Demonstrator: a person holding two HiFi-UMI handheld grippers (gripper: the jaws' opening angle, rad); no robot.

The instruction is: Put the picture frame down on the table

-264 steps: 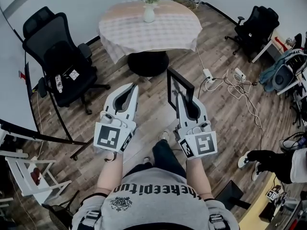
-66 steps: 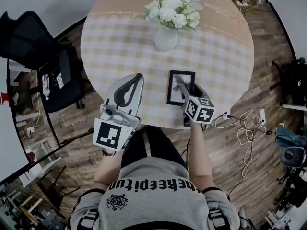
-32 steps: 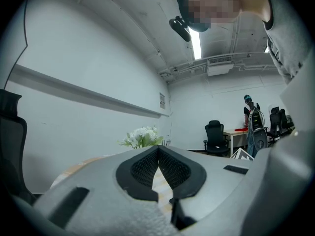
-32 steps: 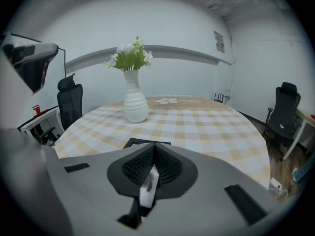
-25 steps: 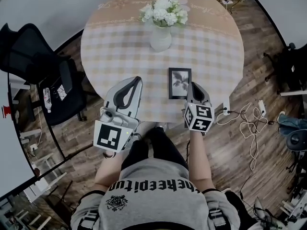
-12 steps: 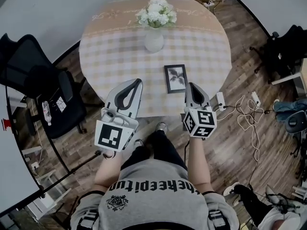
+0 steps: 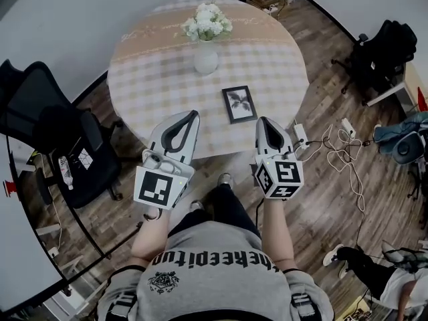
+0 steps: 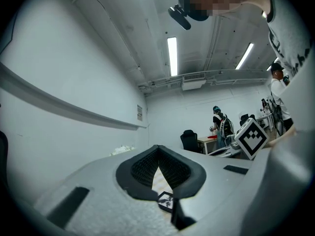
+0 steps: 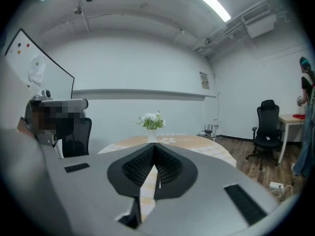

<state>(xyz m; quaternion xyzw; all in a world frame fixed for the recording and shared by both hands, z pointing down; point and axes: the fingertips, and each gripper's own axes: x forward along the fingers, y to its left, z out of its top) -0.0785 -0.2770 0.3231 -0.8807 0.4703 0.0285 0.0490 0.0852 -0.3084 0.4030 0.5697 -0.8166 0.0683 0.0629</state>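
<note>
the frame [image 7: 239, 103] lies flat on the counter [image 7: 154, 79], just ahead of the right fingers [image 7: 266, 122] and clear of them. the right fingers are closed on nothing. the left fingers [image 7: 190, 116] are closed and empty too, with the vase [image 7: 205, 57] farther ahead

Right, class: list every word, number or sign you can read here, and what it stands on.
"thekeepitun", upside down, as far as legible: person's shirt.
Lettering on tablecloth border: too small to read.
Small wall notice: too blurred.
Cubes on left gripper and right gripper: square markers, no words.
</note>
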